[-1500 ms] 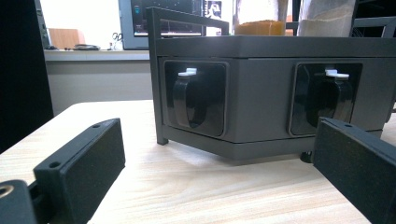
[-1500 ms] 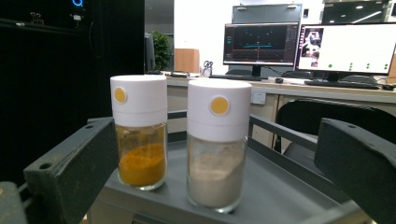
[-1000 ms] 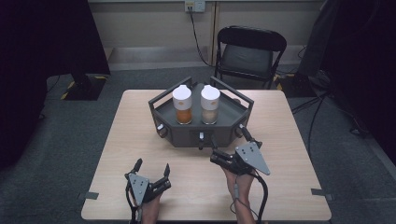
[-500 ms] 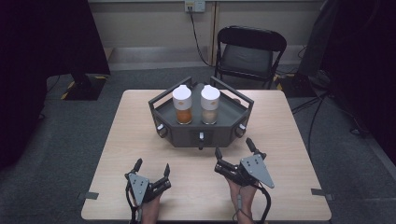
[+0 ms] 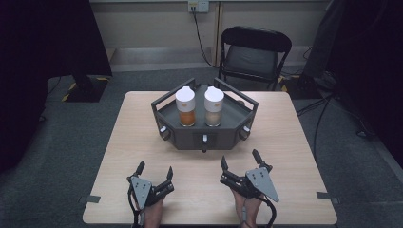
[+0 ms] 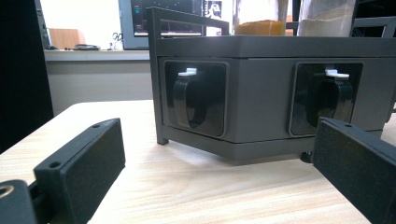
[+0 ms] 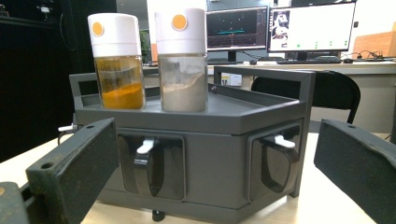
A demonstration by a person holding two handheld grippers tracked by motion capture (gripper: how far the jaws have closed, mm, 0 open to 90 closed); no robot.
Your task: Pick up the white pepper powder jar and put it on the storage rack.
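Note:
A dark grey six-sided rack stands at the middle of the table. On it stand two white-lidded jars, one with orange powder and one with beige powder. My left gripper rests open near the front edge, left of centre, with nothing between its jaws. To its right my right gripper is open too and points at the rack. In the right gripper view the orange jar and the beige jar rise above the rack. The left gripper view shows the rack's front with two black levers in recesses.
The wooden table has bare room on both sides of the rack. A black folding chair stands behind the far edge. Cables run along the floor at the right. Monitors sit on a desk far behind.
My right gripper has drawn back a little toward the table's near edge and turned slightly. The left gripper, the rack and the jars have not moved.

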